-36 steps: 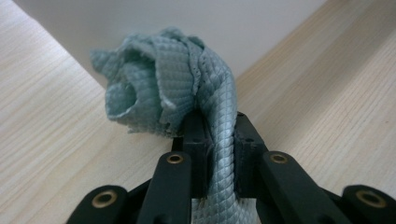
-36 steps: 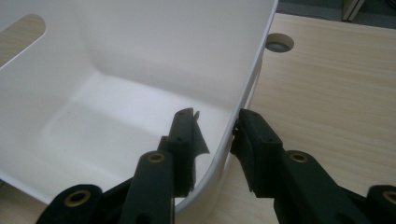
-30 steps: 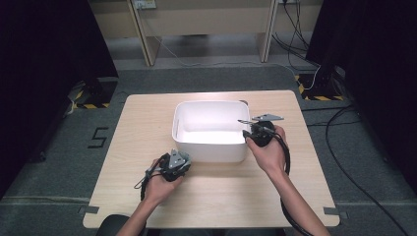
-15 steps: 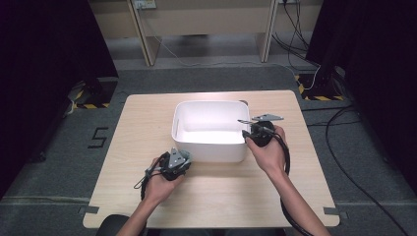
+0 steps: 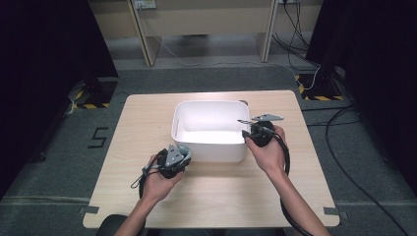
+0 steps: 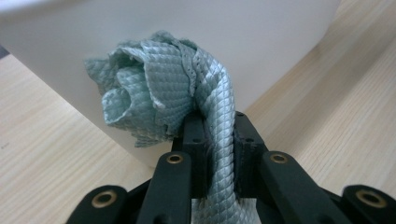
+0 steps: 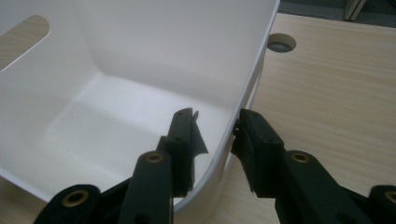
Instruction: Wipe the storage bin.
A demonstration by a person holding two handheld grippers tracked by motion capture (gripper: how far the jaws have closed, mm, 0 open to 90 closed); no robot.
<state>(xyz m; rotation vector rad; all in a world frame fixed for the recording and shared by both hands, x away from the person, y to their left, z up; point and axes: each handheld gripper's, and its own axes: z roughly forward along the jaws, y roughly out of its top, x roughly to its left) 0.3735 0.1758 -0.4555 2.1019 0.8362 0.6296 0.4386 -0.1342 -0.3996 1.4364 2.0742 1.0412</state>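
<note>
Clearly the pale green quilted cloth [image 6: 163,100] is light, soft and floppy. The left tool [image 6: 219,140] is clamped on its middle, and the bunched end flops toward the upper left, its length running up out of the jaws, just before the white tub [image 5: 209,147] at frame centre. Gripping a gathered fold suits it best. The right tool [image 7: 215,133] straddles the tub's right wall on the bench [image 5: 147,118], its jaws slightly apart.

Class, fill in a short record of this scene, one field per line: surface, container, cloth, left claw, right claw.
surface: pale wooden table
container: white plastic tub, nothing visible inside
cloth: pale green quilted cloth, bunched, in front of the tub's outer wall
left claw: shut on the cloth
right claw: straddling the tub's right rim, one jaw inside, one outside; whether it presses on the wall is unclear
</note>
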